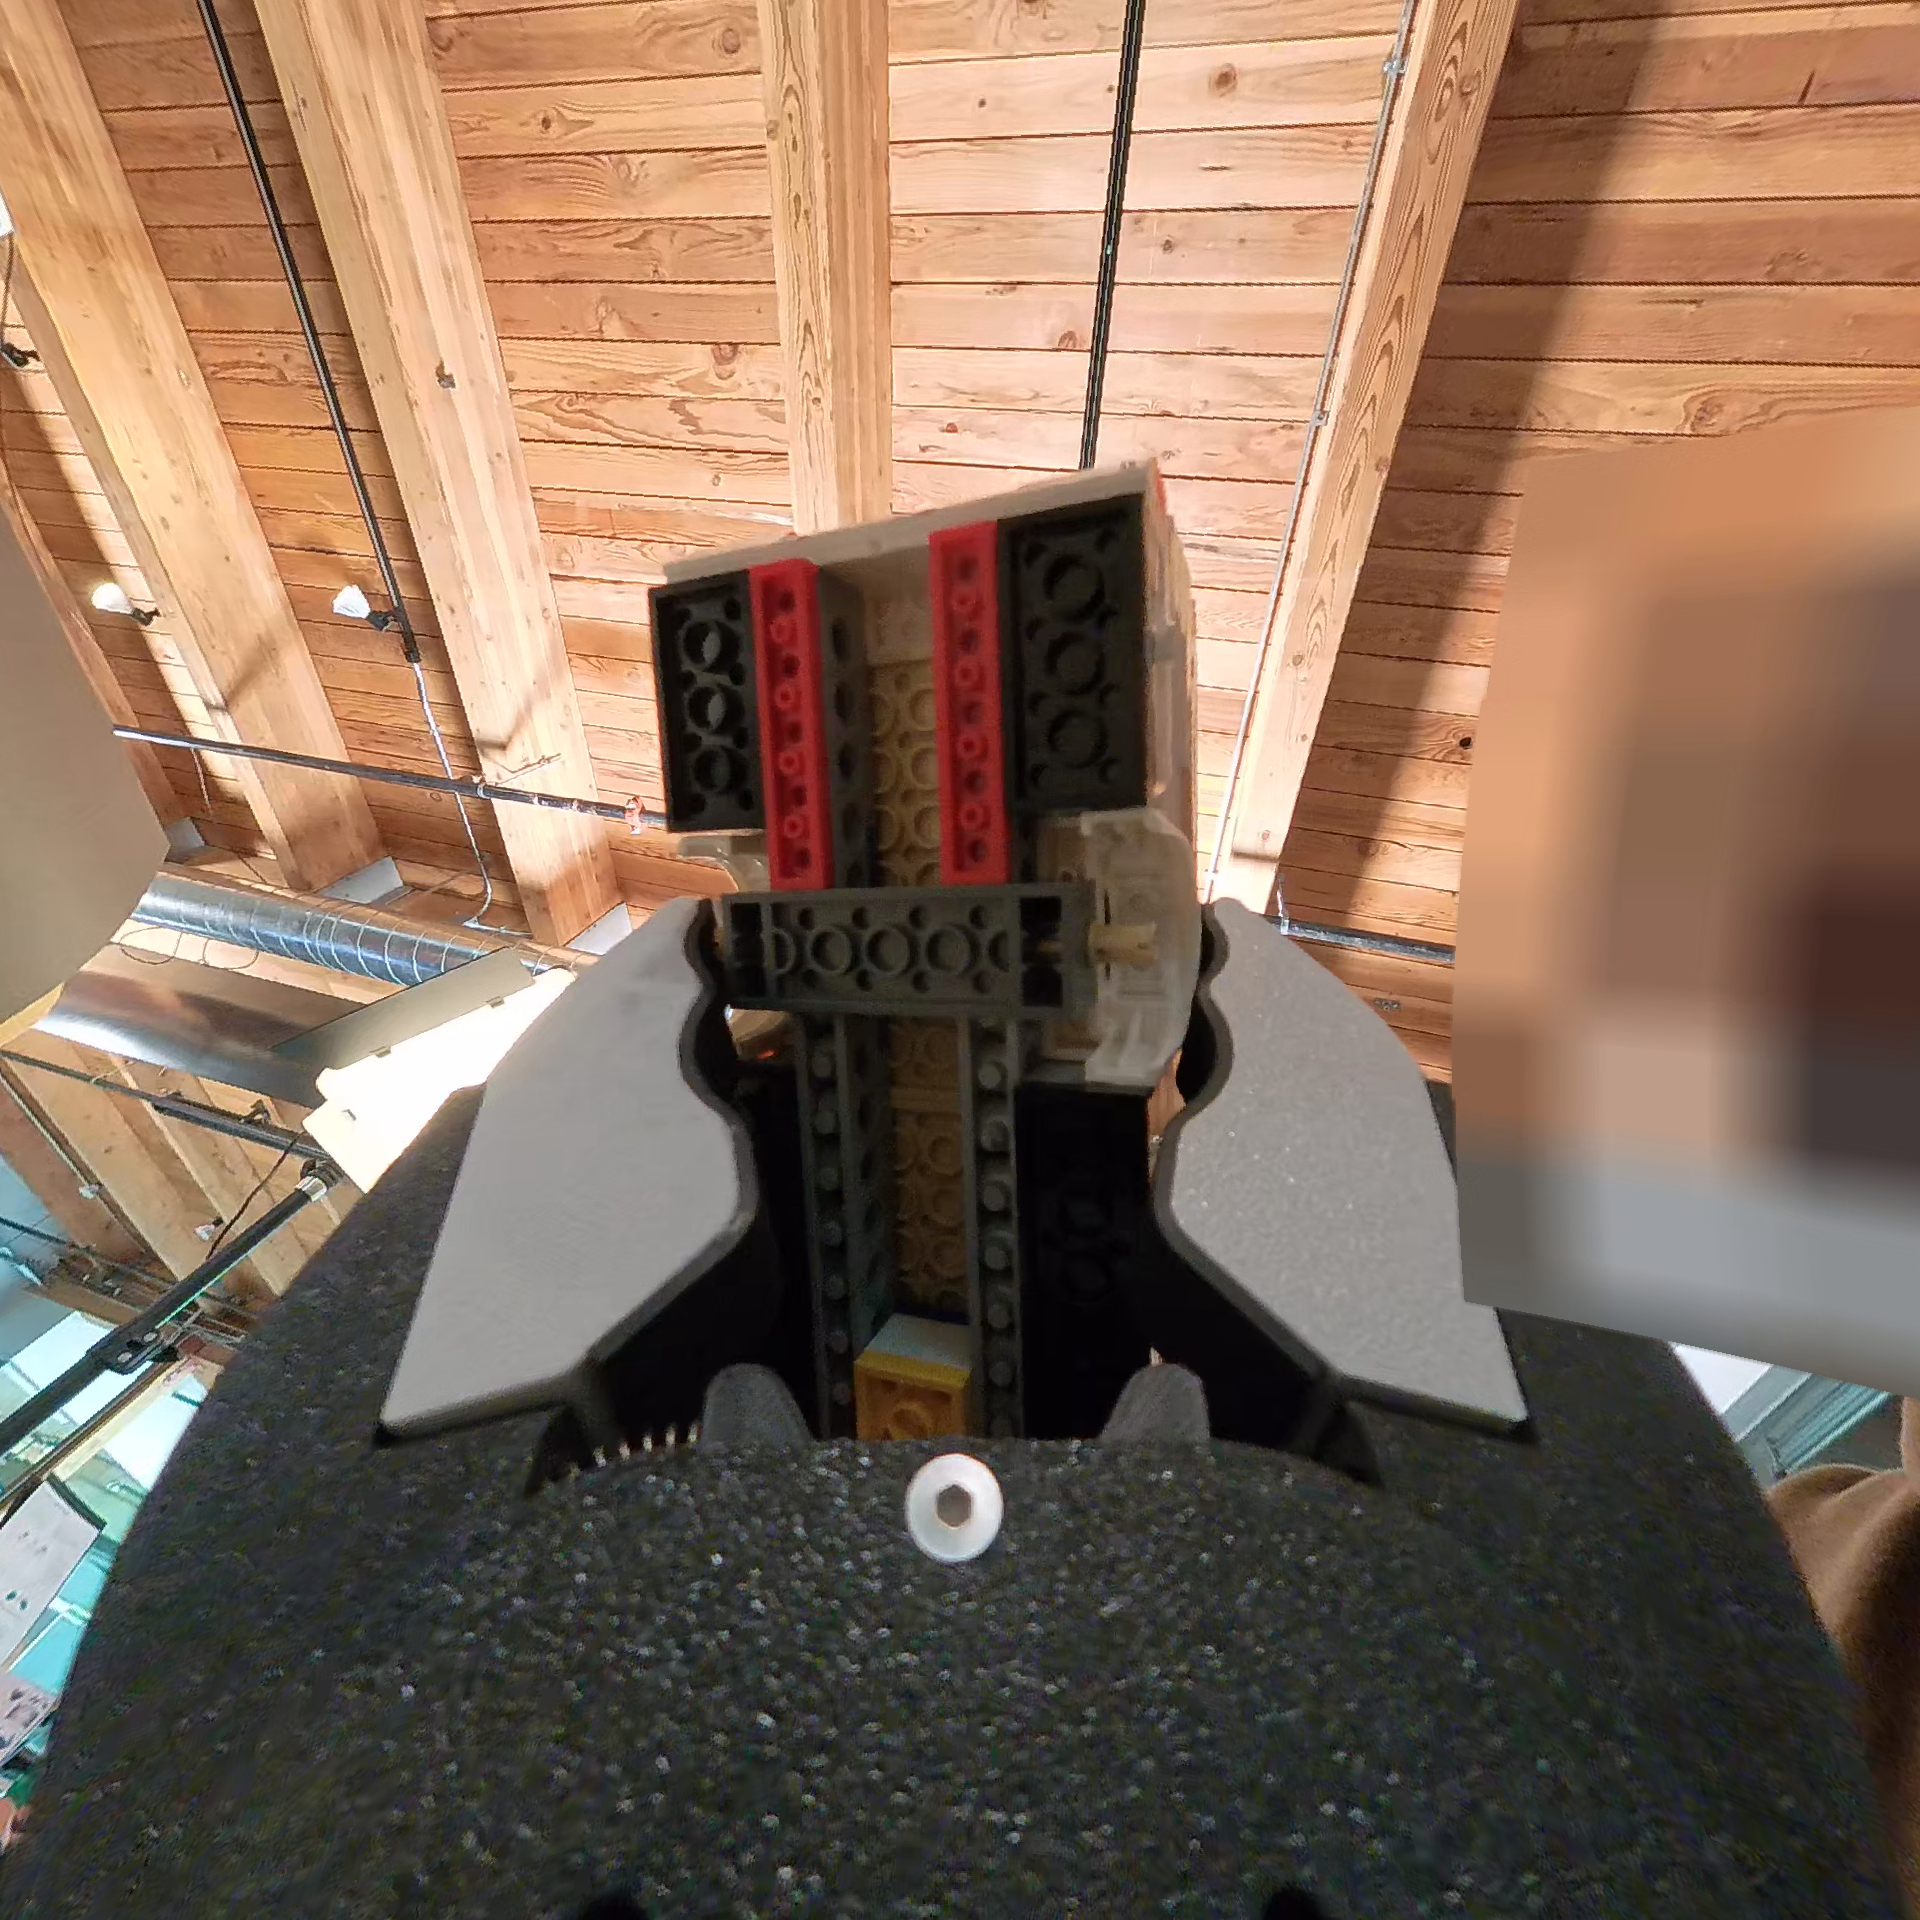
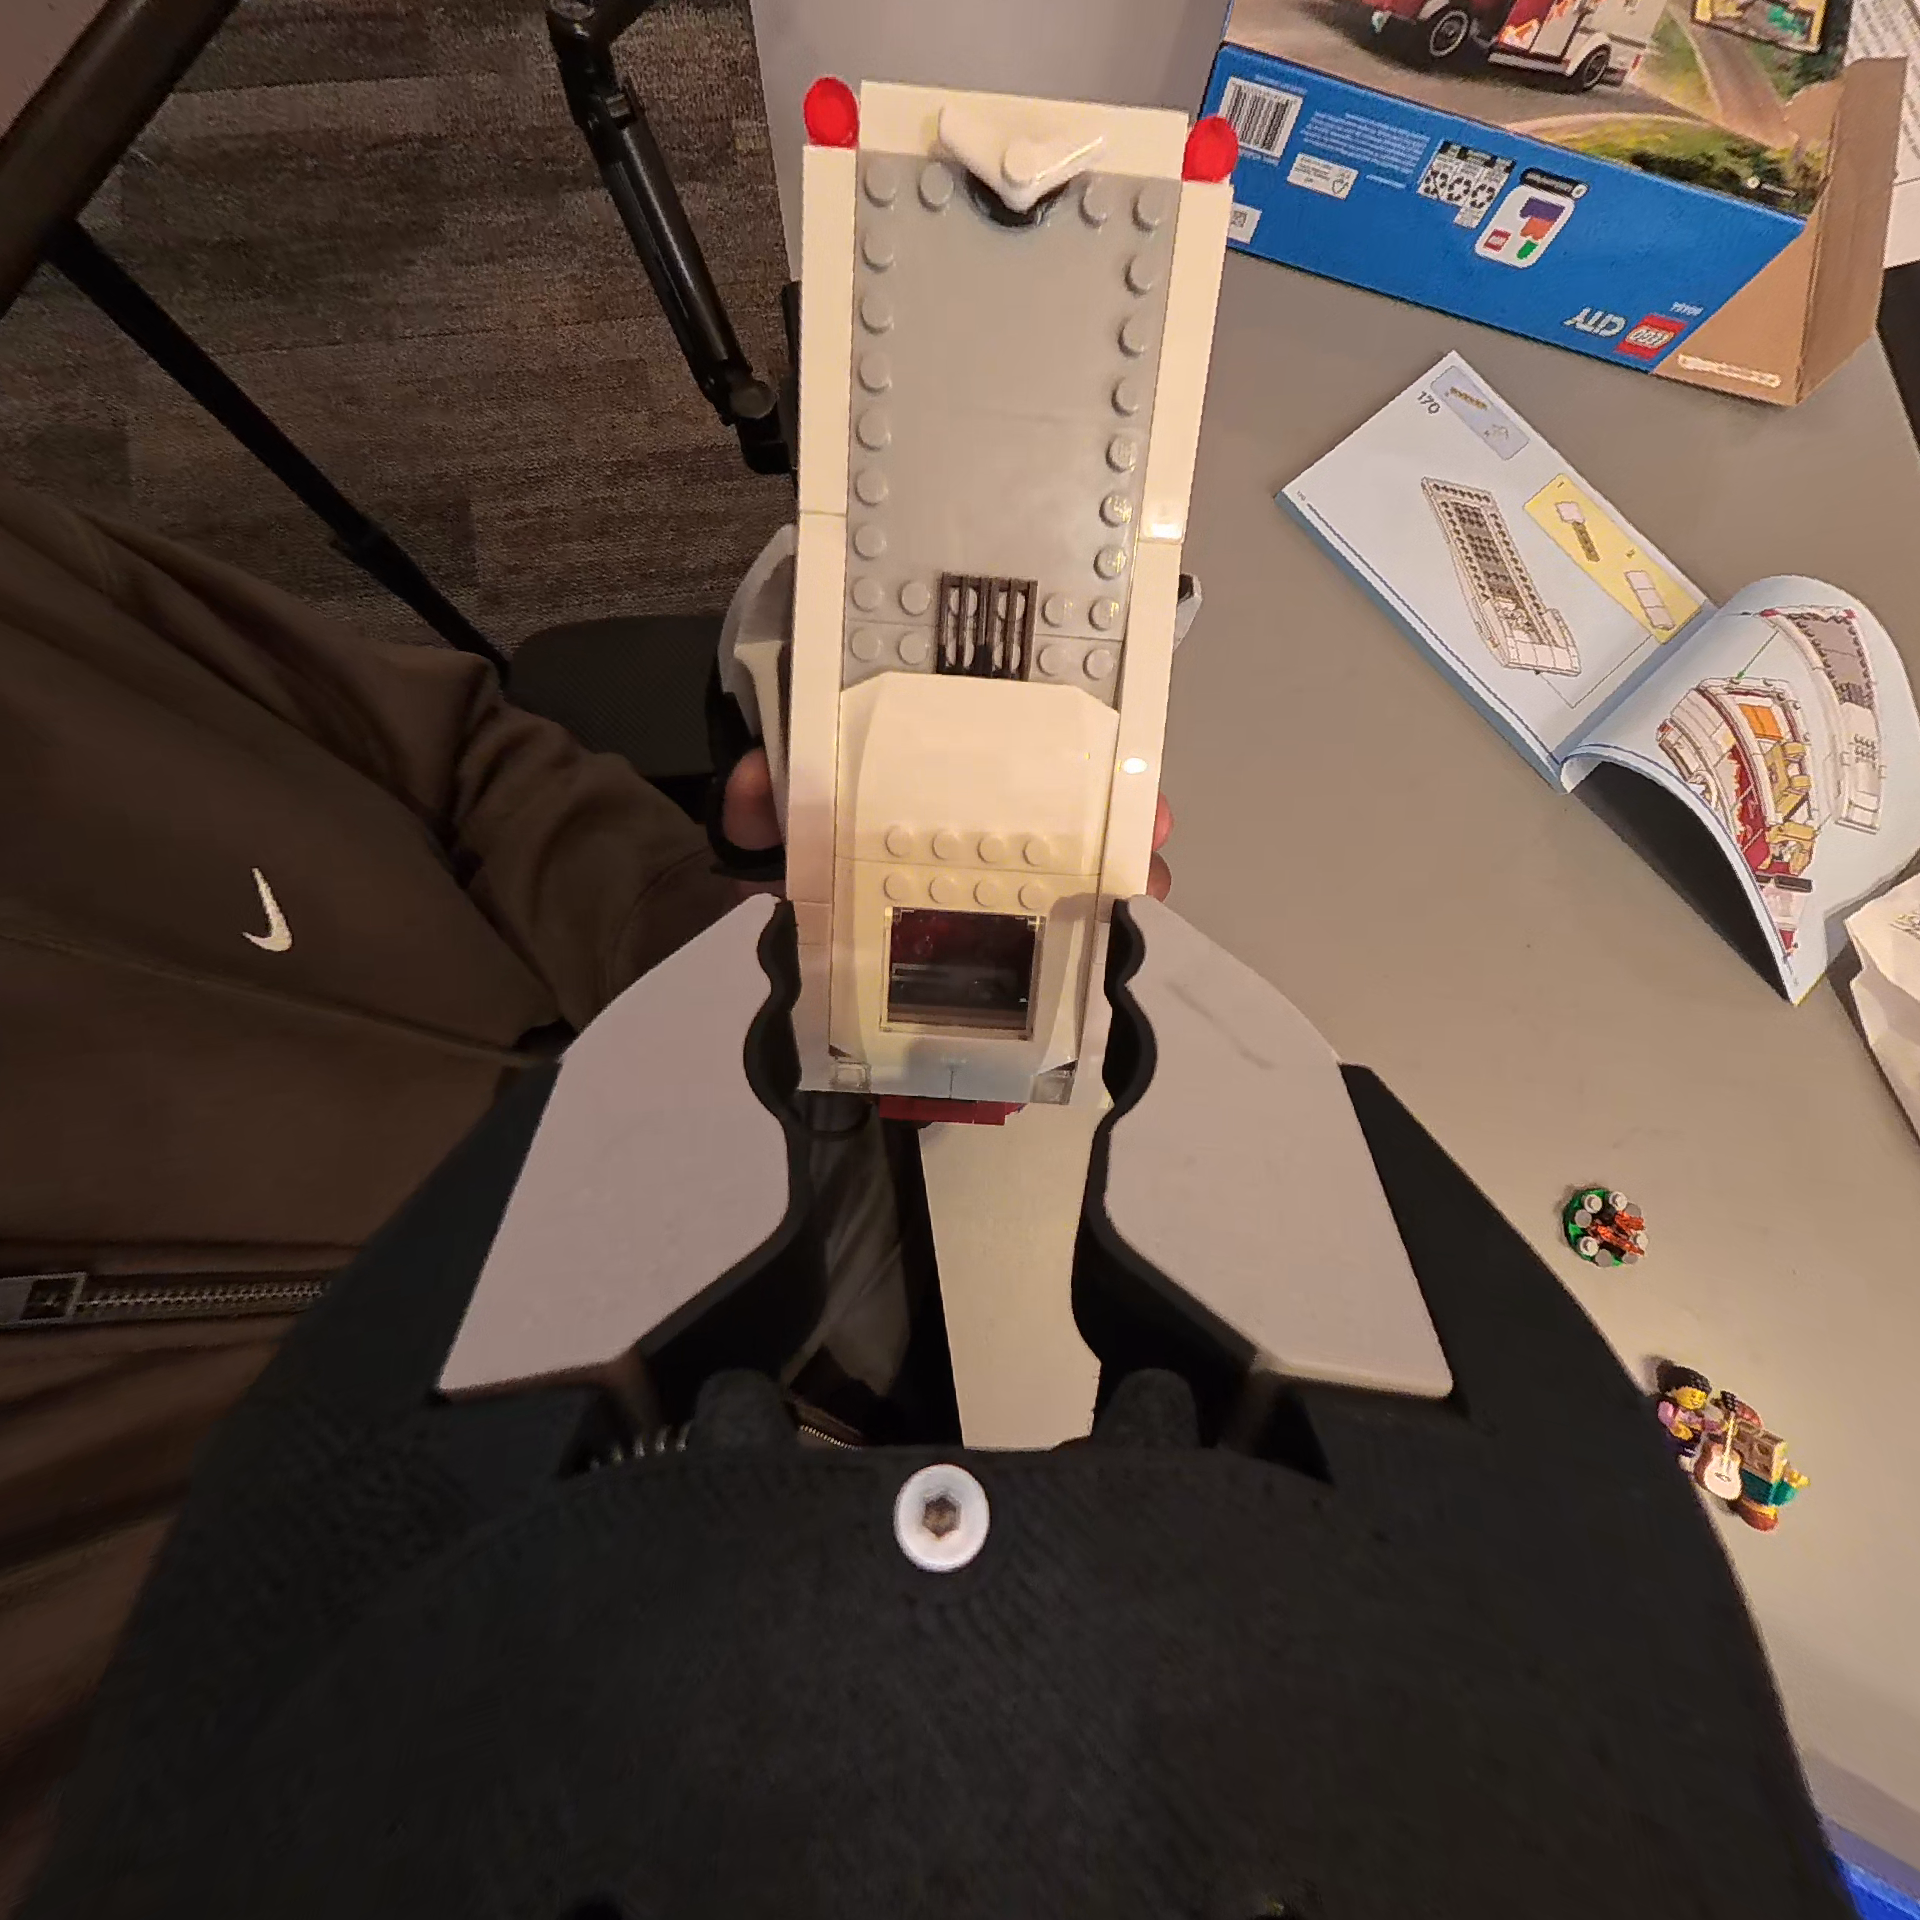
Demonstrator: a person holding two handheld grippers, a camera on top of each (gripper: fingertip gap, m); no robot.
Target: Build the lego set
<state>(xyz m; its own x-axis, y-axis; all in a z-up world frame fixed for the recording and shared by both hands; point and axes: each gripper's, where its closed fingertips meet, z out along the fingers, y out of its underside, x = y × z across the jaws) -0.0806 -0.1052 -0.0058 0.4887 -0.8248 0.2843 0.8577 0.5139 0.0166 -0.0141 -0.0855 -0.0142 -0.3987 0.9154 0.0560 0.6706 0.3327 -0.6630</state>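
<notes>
Right wrist view: the right gripper (image 2: 951,977) is clamped on the cab end of a brick model (image 2: 987,416). Both dark pads press its white flanks beside the clear windscreen. The model sticks out forward, in the air, past the edge of the grey counter (image 2: 1403,935).

Left wrist view, looking up at the plank ceiling (image 1: 623,312): the left gripper (image 1: 951,935) is under the same model with its jaws spread wide. A dark sliver shows between its left pad and the grey cross plate (image 1: 894,951), so we take it as released.

Risks, as we judge them:
- The grip is at one end only, and the long body could lever down and twist out.
- The white flanks are smooth and glossy, so the pads may slide.
- Squeezing could pop off the wheel arch (image 1: 1138,935) or the red lamps (image 2: 831,109).
- Anything that falls could land on the floor rather than the counter.

Materials and shapes:
- The model is hard moulded plastic, with a studded grey roof bordered in white.
- Its underside shows black, red and tan plates with round sockets.
- The pads are wavy and rubbery, and the gripper housings are grainy black.

On the counter are a blue cardboard box (image 2: 1507,208), an open paper booklet (image 2: 1507,582), a minifigure (image 2: 1725,1455) and a small round green piece (image 2: 1603,1229).
</notes>
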